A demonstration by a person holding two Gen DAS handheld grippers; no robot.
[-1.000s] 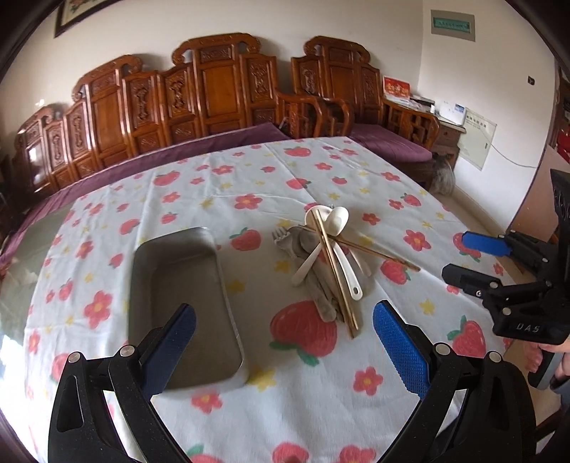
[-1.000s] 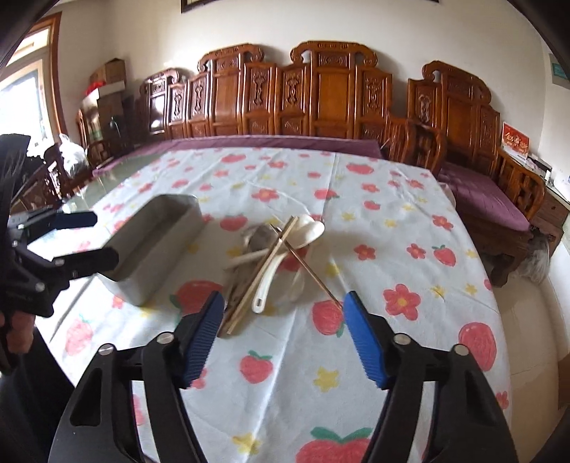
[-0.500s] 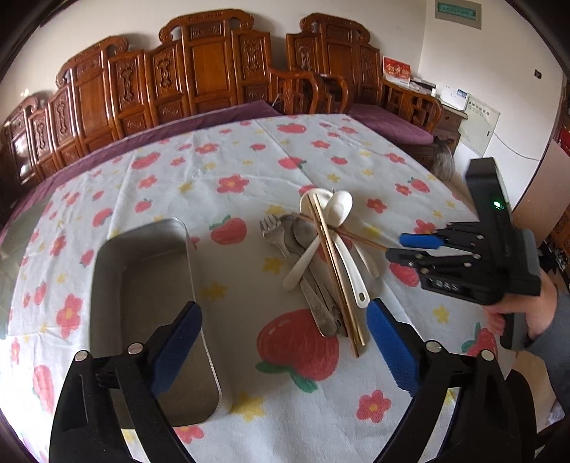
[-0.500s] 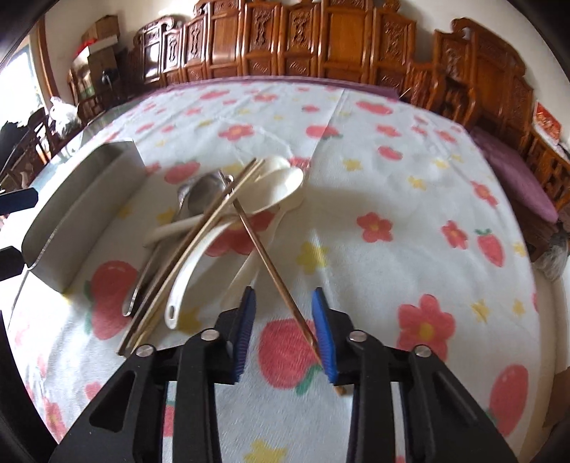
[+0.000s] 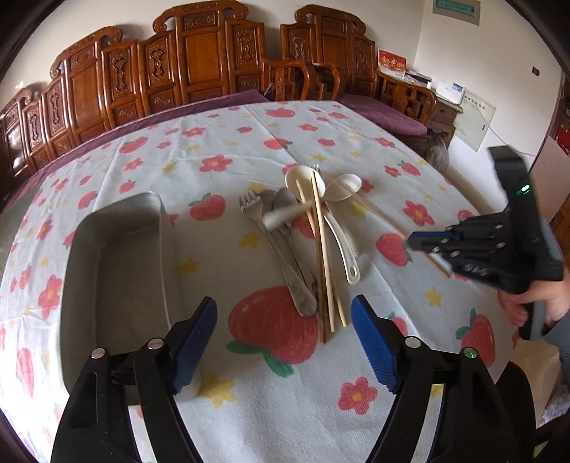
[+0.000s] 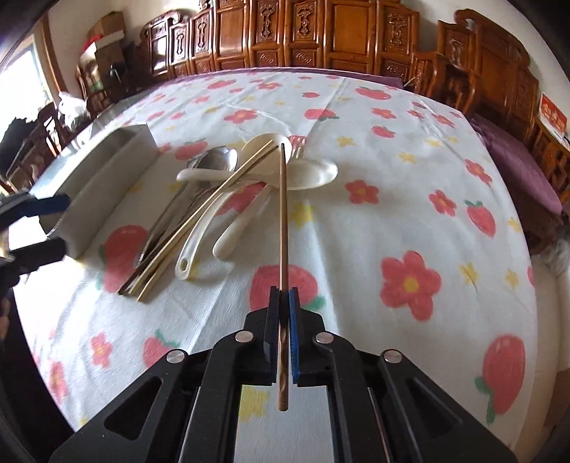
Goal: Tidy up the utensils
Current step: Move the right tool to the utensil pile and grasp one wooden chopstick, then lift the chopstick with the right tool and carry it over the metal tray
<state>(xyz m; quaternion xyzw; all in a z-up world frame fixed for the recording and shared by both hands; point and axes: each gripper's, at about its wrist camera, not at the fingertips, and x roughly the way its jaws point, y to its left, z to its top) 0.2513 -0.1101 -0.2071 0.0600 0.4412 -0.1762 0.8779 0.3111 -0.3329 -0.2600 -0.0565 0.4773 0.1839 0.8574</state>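
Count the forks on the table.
2. One fork lies leftmost, beside the metal spoons. The second fork shows only its tines at the far end, behind a white spoon. Others could be buried underneath.

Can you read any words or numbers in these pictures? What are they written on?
None can be read.
Green sign high on the wall: too small.
Red card on the side cabinet: blurred.
White wall chart: too small.
Marking on the right hand-held gripper: blurred.
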